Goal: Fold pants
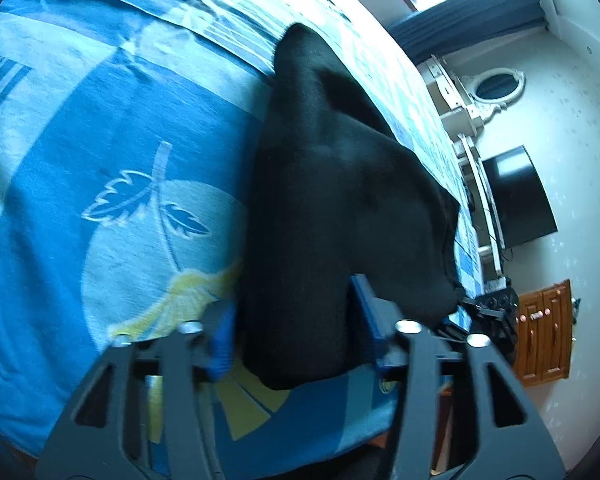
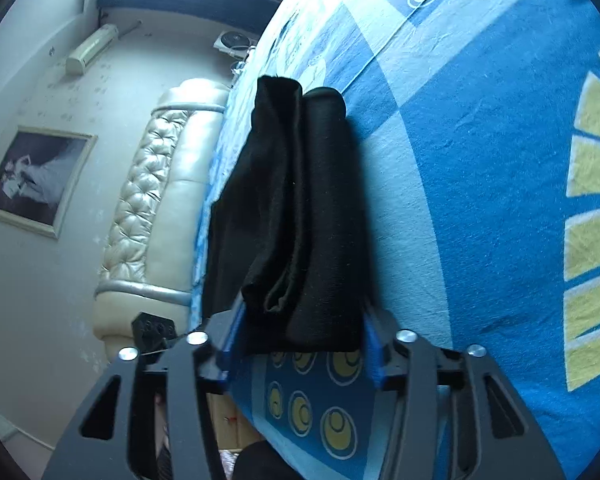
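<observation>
While pants [image 1: 332, 200] stretch frame centre to bottom over bed [image 1: 100, 160], left gripper [image 1: 296, 332] and right gripper [image 2: 300, 332] each pinch near edge. Soft, limp, light, likely sags; grip at layered hems.

We cannot read any text, label, brand, number or sign in either wrist view; the patterns on the blue bedspread [image 1: 100, 200] are only leaves and circles.
</observation>
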Demonstrator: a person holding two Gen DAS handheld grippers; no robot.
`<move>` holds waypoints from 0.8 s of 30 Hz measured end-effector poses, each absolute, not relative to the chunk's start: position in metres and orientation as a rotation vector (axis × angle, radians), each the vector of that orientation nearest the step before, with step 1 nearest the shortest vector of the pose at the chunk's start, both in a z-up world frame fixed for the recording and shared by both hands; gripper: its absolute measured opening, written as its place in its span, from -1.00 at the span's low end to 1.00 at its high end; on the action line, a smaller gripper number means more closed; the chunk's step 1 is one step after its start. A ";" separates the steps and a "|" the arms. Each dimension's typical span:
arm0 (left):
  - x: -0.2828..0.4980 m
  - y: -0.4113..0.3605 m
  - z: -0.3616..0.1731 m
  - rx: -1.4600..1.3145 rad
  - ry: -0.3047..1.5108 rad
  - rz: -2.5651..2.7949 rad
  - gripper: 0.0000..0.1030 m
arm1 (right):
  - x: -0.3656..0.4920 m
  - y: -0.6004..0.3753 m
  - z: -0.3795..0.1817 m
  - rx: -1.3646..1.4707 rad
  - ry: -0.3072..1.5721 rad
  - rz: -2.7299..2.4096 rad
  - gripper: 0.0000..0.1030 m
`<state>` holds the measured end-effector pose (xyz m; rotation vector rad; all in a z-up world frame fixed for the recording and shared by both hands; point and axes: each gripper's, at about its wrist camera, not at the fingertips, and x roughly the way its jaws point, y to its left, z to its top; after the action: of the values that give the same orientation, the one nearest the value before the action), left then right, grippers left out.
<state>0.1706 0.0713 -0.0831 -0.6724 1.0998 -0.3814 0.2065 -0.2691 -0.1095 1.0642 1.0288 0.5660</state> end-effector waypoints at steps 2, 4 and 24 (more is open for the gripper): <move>0.167 0.078 -0.084 -0.709 1.081 -0.398 0.46 | 0.199 -0.278 -0.108 1.128 0.990 0.575 0.33; 0.162 0.084 -0.084 -0.743 1.068 -0.407 0.59 | 0.189 -0.287 -0.108 1.168 0.964 0.570 0.42; 0.177 0.065 -0.091 -0.754 1.097 -0.481 0.71 | 0.220 -0.264 -0.105 1.065 1.046 0.561 0.59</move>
<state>0.1773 0.0652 -0.0910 -0.7540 1.0969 -0.4806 0.2199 -0.2641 -0.1051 1.0648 1.0465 0.5613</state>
